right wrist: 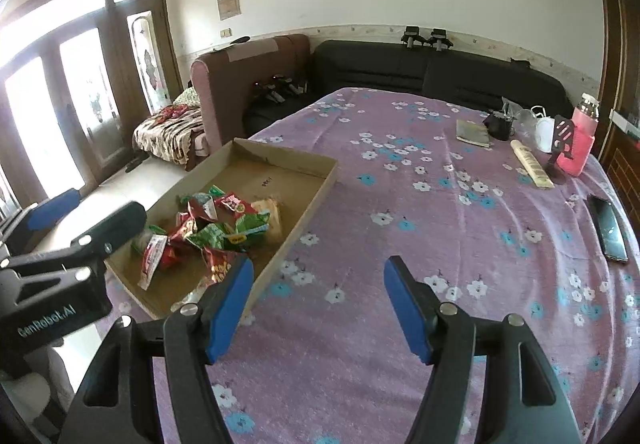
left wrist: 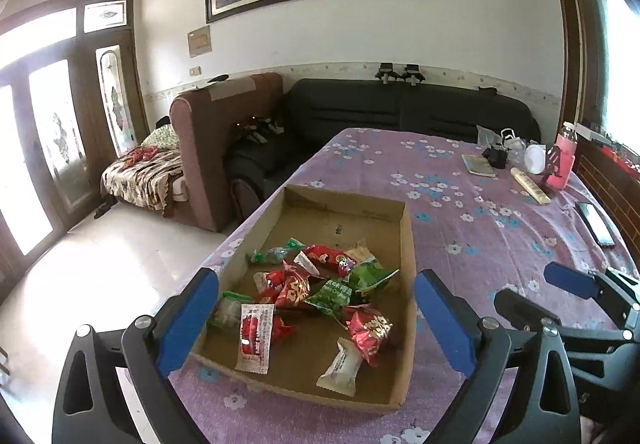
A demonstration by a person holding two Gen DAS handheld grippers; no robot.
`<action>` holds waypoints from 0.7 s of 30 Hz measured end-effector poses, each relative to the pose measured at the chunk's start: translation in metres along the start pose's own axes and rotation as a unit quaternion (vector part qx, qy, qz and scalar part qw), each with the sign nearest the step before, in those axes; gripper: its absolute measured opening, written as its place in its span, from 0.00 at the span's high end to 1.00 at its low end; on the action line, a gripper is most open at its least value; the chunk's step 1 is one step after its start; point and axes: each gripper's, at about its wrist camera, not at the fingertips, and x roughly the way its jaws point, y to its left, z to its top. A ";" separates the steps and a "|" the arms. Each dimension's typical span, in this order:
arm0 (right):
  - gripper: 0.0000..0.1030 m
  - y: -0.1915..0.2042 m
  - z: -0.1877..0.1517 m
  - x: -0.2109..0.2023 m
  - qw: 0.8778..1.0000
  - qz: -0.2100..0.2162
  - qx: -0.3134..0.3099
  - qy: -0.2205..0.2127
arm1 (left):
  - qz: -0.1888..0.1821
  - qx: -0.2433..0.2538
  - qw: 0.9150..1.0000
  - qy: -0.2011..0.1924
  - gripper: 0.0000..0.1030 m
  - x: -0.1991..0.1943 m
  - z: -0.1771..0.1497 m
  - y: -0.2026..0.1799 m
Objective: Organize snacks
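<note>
Hovering over the cardboard tray (left wrist: 404, 244), the left gripper (left wrist: 316, 324) gapes wide and empty above the snack packets (left wrist: 320, 284). Just beside that tray, the right gripper (right wrist: 318, 304) hangs released over the purple cloth (right wrist: 440, 224).

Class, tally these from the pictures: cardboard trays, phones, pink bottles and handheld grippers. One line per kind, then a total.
cardboard tray: 1
phone: 1
pink bottle: 1
grippers: 2, the left gripper and the right gripper
Total: 5

Black hand-held gripper (left wrist: 316, 318) (blue pads, silver screws).
</note>
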 end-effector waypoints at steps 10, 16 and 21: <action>0.32 0.017 -0.010 0.006 1.000 0.017 -0.016 0.015 | 0.056 -0.005 0.996 -0.062 0.01 -0.024 0.002 0.007; 0.32 0.026 -0.012 0.005 0.999 0.023 -0.027 0.014 | 0.122 -0.011 0.987 -0.104 0.01 -0.041 0.000 0.010; 0.32 0.030 -0.015 0.009 0.999 0.028 -0.031 0.020 | 0.128 -0.023 0.987 -0.092 0.01 -0.037 -0.006 0.012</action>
